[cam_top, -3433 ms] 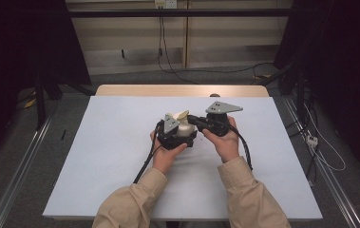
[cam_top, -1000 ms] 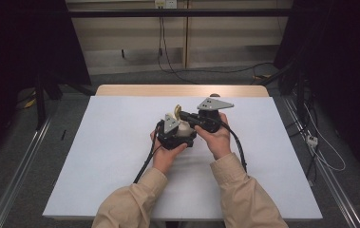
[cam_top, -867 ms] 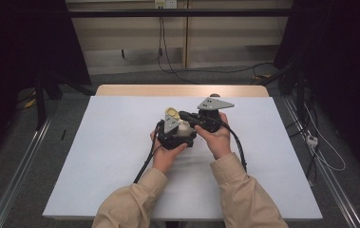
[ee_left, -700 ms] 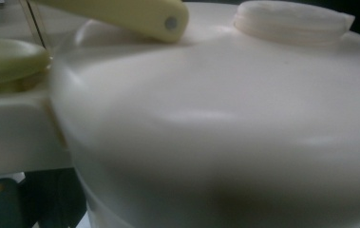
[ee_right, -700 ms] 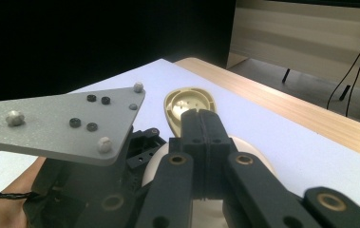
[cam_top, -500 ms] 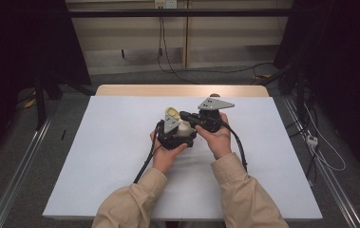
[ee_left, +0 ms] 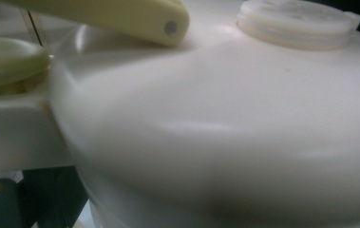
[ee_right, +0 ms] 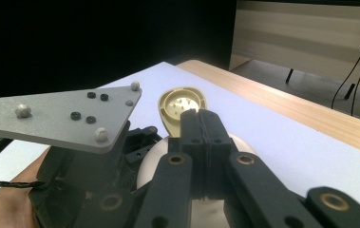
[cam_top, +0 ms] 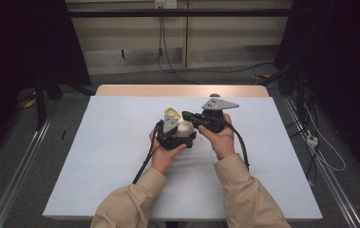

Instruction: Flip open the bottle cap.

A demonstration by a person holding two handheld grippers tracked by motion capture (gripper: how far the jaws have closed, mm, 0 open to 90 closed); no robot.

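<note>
A white plastic bottle (cam_top: 184,128) with a cream flip lid (cam_top: 171,113) standing open sits in my left gripper (cam_top: 180,134) at the middle of the table. In the left gripper view the bottle's shoulder (ee_left: 239,118) is very close, with the hinged lid (ee_left: 120,16) at the top left and a ribbed white neck (ee_left: 296,21) at the top right. My right gripper (cam_top: 187,115) points left at the bottle. Its jaws are shut together, and its tip (ee_right: 200,118) sits just in front of the open lid (ee_right: 180,102), hiding the lid's lower edge. The left gripper's own jaws are hidden.
The white table sheet (cam_top: 97,156) has bare room to the left, right and front of the hands. A wooden table edge (cam_top: 182,90) runs along the back. Black cables (cam_top: 144,161) trail from both grippers toward the person. The left gripper's grey plate (ee_right: 68,116) is close to the right gripper.
Since the oldest frame my right gripper has shifted a little left, closer to the bottle. Over the last second nothing visibly moves.
</note>
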